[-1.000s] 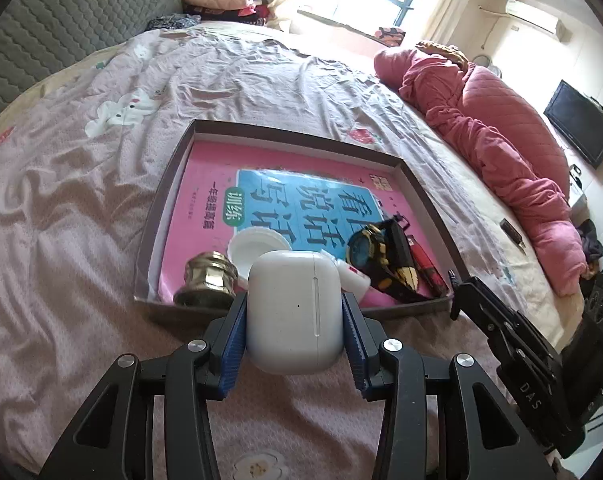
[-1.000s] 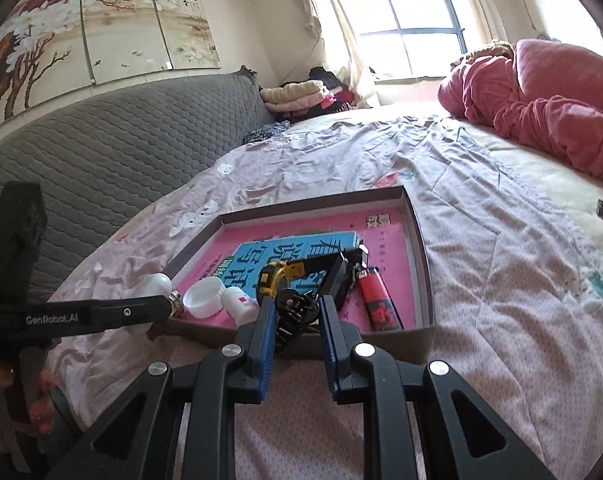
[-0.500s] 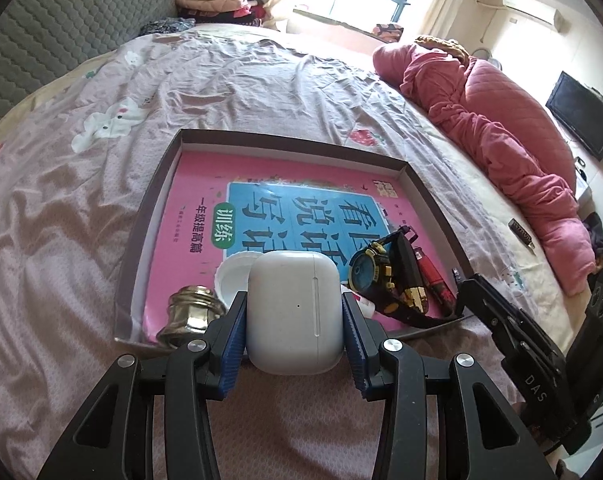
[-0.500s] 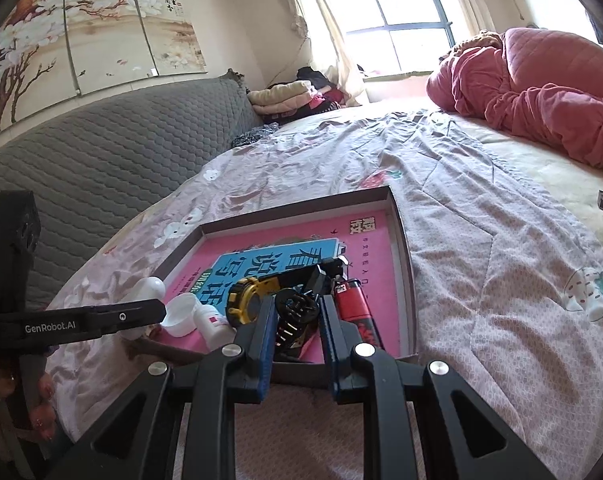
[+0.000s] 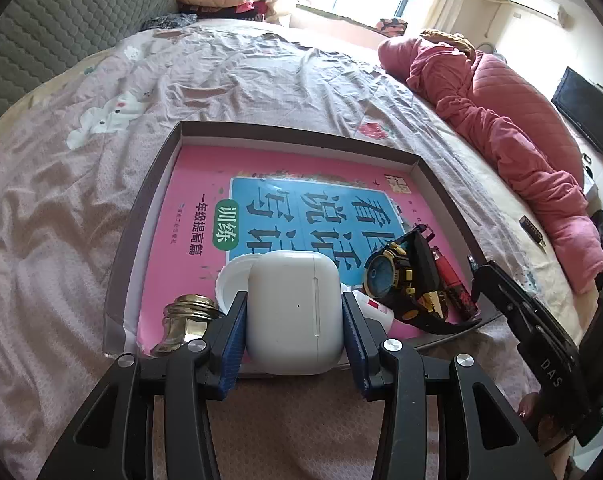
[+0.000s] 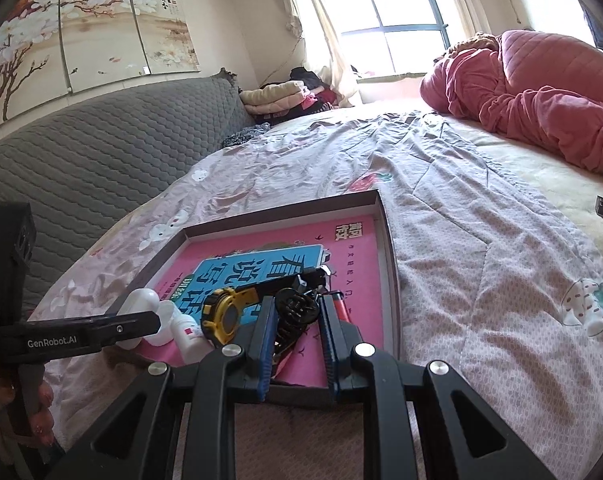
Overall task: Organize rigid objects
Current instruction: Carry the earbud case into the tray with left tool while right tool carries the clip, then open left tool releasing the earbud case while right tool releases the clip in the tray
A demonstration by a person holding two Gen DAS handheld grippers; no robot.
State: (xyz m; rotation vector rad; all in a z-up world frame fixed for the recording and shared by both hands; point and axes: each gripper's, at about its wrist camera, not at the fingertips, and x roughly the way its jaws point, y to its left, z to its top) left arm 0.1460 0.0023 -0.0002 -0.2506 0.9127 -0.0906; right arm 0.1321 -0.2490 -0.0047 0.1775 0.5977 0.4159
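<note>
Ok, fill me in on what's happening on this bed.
A person is sorting small items into a shallow box on the bed, holding a gripper in each hand. The left gripper clamps a white earbud case over the box's near edge. The right gripper grips the strap of a black-and-yellow watch inside the box.

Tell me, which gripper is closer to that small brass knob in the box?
Left. The left gripper, clamped on the white earbud case, hangs right beside the brass knob. The right gripper holds the black-and-yellow watch across the box.
</note>
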